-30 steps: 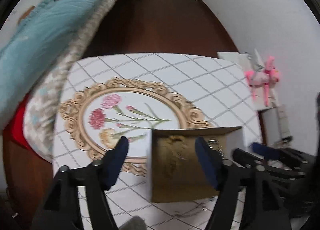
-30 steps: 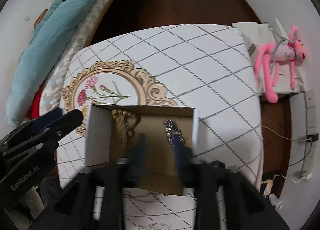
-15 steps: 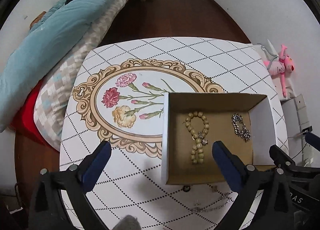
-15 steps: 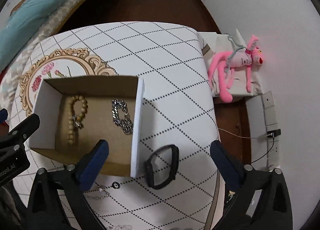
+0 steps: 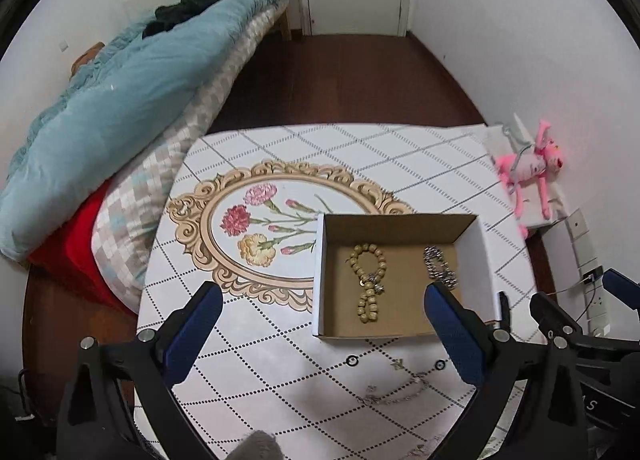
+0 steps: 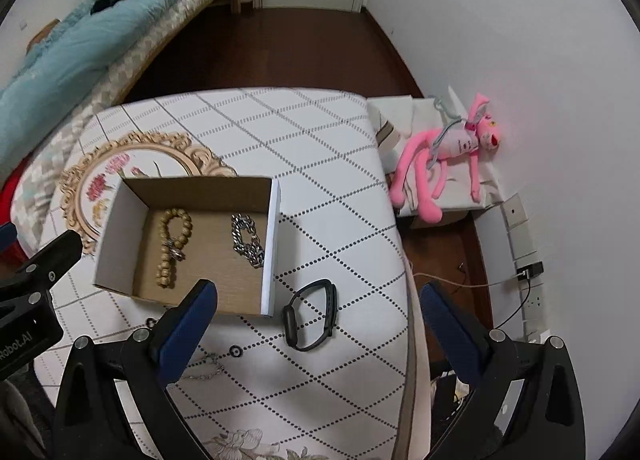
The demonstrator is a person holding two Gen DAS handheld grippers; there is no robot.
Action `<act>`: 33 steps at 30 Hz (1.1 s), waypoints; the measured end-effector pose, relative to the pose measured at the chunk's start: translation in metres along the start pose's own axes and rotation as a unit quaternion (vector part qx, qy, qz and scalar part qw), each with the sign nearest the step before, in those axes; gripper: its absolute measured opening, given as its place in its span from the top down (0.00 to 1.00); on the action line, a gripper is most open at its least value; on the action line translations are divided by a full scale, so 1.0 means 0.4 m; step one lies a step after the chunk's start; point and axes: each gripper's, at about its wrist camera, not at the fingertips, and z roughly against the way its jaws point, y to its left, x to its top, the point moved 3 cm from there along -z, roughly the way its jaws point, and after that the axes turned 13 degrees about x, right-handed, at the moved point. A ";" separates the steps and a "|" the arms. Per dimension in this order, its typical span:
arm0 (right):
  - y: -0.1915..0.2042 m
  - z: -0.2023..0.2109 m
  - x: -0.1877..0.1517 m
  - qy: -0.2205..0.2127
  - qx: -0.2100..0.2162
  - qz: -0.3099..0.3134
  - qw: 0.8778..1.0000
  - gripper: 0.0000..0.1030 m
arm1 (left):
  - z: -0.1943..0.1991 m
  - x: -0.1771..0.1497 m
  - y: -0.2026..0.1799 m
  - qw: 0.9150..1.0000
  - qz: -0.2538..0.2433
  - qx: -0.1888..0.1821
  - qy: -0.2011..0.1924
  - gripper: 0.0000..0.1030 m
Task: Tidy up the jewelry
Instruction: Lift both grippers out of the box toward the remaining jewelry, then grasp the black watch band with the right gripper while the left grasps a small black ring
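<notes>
Jewelry is split btwn the cardboard box (image 6: pixel 269 244) and the bare tablecloth (image 6: pixel 320 163): in the box lie a beaded bracelet (image 6: pixel 173 244) on the left and a silver chain bracelet (image 6: pixel 247 240) on the right, apart from each other. Still outside: a black wristband (image 6: pixel 310 314) just beside the box's right wall, two small black rings (image 5: pixel 352 360) (image 5: pixel 440 364) and a thin silver chain (image 5: pixel 394 392) near the box's front edge. Both grippers hover above the table w/ nothing in them; left gripper (image 5: pixel 324 334) jaws spread wide, right gripper (image 6: pixel 318 324) likewise, the wristband lying roughly btwn its fingers. Handling, prob.: wristband looks light, rubbery, holds its loop shape, so pinch across one side of the strap, not the thicker face end. Thin chain is limp and will slip and sag; take it at a bunched spot, lift slow so it doesn't snag the box edge. Rings are tiny, hard, easy to flick away; need a low, square pinch. Nothing here looks fragile, but the box is light & could slide if bumped.
</notes>
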 end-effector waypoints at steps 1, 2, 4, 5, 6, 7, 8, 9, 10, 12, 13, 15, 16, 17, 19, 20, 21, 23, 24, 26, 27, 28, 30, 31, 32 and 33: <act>-0.002 0.019 0.000 -0.008 0.001 0.000 1.000 0.00 | 0.015 -0.001 0.004 1.000 0.002 -0.003 -0.003 0.00; -0.001 0.039 -0.002 -0.014 0.002 0.001 1.000 0.00 | 0.024 -0.003 0.009 1.000 0.003 -0.005 -0.006 0.00; 0.004 0.071 -0.005 -0.024 0.004 0.000 1.000 0.00 | 0.049 -0.006 0.016 1.000 0.004 -0.006 -0.013 0.00; 0.005 0.085 -0.006 -0.029 0.005 0.000 1.000 0.00 | 0.060 -0.007 0.020 1.000 0.006 -0.008 -0.016 0.00; 0.008 0.101 -0.008 -0.033 0.004 0.002 0.999 0.00 | 0.071 -0.009 0.025 1.000 0.008 -0.009 -0.019 0.00; 0.010 0.117 -0.011 -0.038 0.006 0.002 0.999 0.00 | 0.082 -0.012 0.029 1.000 0.009 -0.011 -0.021 0.00; 0.011 0.133 -0.014 -0.043 0.007 0.001 0.999 0.00 | 0.092 -0.017 0.032 1.000 0.010 -0.013 -0.022 0.00; 0.013 0.146 -0.016 -0.046 0.009 0.001 0.999 0.00 | 0.105 -0.020 0.037 1.000 0.012 -0.015 -0.024 0.00; 0.014 0.156 -0.018 -0.048 0.011 0.000 0.999 0.00 | 0.113 -0.023 0.040 0.999 0.015 -0.016 -0.026 0.00; 0.014 0.176 -0.024 -0.053 0.019 -0.005 0.998 0.00 | 0.128 -0.029 0.046 0.999 0.018 -0.017 -0.030 0.00; 0.015 0.186 -0.029 -0.055 0.023 -0.007 0.998 0.00 | 0.134 -0.032 0.049 0.999 0.018 -0.017 -0.031 0.00; 0.015 0.194 -0.040 -0.056 0.032 -0.012 0.998 0.00 | 0.134 -0.041 0.053 0.999 0.019 -0.013 -0.030 0.00; 0.012 0.191 -0.046 -0.054 0.036 -0.015 0.998 0.00 | 0.129 -0.047 0.055 0.999 0.020 -0.009 -0.027 0.00; 0.008 0.183 -0.052 -0.049 0.041 -0.021 0.998 0.00 | 0.121 -0.053 0.055 0.999 0.020 -0.006 -0.025 0.00; -0.008 0.154 -0.067 -0.038 0.042 -0.031 0.998 0.00 | 0.087 -0.074 0.054 1.000 0.021 0.002 -0.016 0.00; -0.019 0.137 -0.077 -0.033 0.041 -0.036 0.998 0.00 | 0.066 -0.087 0.054 1.000 0.022 0.005 -0.011 0.00; -0.035 0.106 -0.088 -0.024 0.042 -0.046 0.998 0.00 | 0.047 -0.099 0.054 1.000 0.022 0.008 -0.007 0.00; -0.065 0.044 -0.107 -0.004 0.044 -0.065 0.997 0.00 | -0.012 -0.134 0.051 0.999 0.025 0.015 0.016 0.00; -0.082 0.011 -0.114 0.005 0.047 -0.076 0.996 0.01 | -0.036 -0.148 0.050 0.999 0.026 0.015 0.027 0.00; -0.112 -0.045 -0.131 0.018 0.046 -0.092 0.995 0.02 | -0.094 -0.186 0.045 0.998 0.027 0.014 0.050 0.01; -0.130 -0.083 -0.141 0.025 0.045 -0.099 0.994 0.06 | -0.116 -0.201 0.041 0.998 0.026 0.015 0.059 0.01; -0.141 -0.106 -0.147 0.028 0.042 -0.104 0.993 0.09 | -0.136 -0.215 0.037 0.997 0.024 0.014 0.066 0.01; -0.162 -0.151 -0.157 0.036 0.034 -0.111 0.993 0.21 | -0.170 -0.238 0.024 0.997 0.018 0.011 0.076 0.05; -0.174 -0.175 -0.160 0.037 0.031 -0.115 0.992 0.24 | -0.189 -0.248 0.017 0.996 0.013 0.010 0.082 0.05; -0.182 -0.197 -0.164 0.040 0.029 -0.119 0.992 0.28 | -0.203 -0.256 0.009 0.996 0.008 0.007 0.086 0.06; -0.188 -0.212 -0.164 0.041 0.030 -0.119 0.992 0.30 | -0.217 -0.262 0.002 0.996 0.002 0.006 0.087 0.07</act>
